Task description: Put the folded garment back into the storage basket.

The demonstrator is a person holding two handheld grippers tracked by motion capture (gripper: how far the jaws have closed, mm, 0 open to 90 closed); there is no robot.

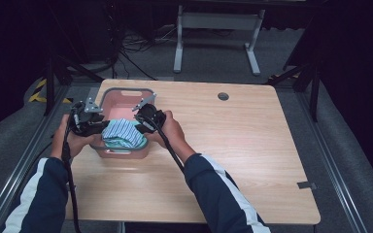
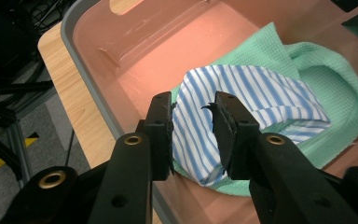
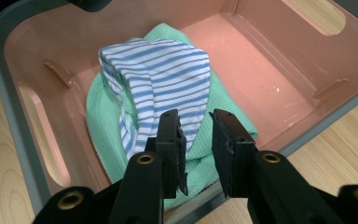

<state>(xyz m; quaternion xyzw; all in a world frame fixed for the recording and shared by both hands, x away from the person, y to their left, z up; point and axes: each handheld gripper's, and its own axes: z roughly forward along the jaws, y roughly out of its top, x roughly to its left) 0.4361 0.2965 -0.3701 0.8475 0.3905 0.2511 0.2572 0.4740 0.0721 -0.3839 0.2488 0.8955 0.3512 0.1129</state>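
No writing or brand mark can be read anywhere. The striped cloth (image 2: 242, 100), blue on white and smooth-woven, lies bunched on a green waffle-textured cloth (image 2: 326, 70) inside the pink bin (image 1: 124, 94), which has a grey rim and sits at about ten o'clock on the wooden table (image 1: 233, 145). The gripper views reveal the bin's slotted handle cutouts. The left gripper (image 2: 193, 128) stands narrowly parted astride a stripe fold, seemingly not pinching. The right gripper (image 3: 196, 140) is likewise slightly apart, just above both cloths.
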